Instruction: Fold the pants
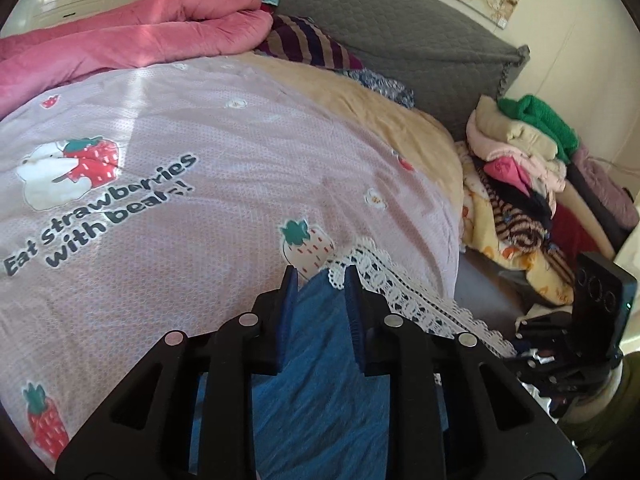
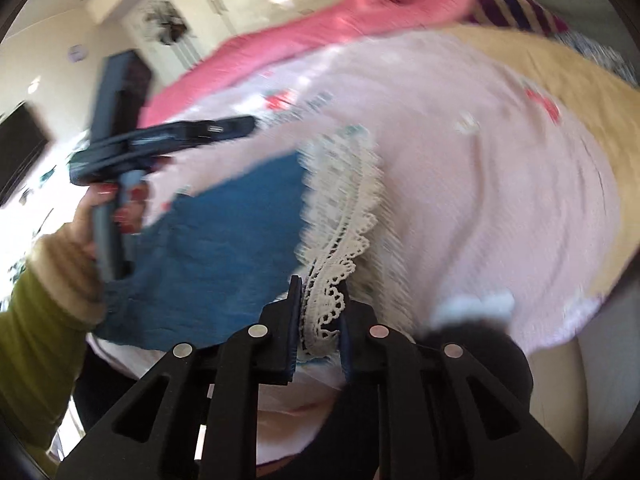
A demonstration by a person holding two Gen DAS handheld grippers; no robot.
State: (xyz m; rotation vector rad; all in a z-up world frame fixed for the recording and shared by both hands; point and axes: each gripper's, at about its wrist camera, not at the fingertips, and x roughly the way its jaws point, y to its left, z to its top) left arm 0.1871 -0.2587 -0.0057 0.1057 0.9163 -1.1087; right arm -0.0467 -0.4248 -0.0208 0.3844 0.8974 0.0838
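Blue pants (image 1: 316, 380) with a white lace hem (image 1: 400, 292) lie on a pink strawberry-print bed cover (image 1: 200, 220). My left gripper (image 1: 320, 280) is shut on a fold of the blue cloth, which fills the gap between its pads. In the blurred right wrist view, my right gripper (image 2: 320, 300) is shut on the lace hem (image 2: 340, 240), beside the blue cloth (image 2: 224, 240). A person's hand (image 2: 100, 216) in an olive sleeve holds the left tool at the pants' left edge.
A rolled pink quilt (image 1: 140, 36) and a striped cushion (image 1: 308, 44) lie at the far side of the bed, against a grey headboard (image 1: 400, 32). A pile of clothes (image 1: 520, 172) is stacked at the right. The bed's edge drops away at the lower right.
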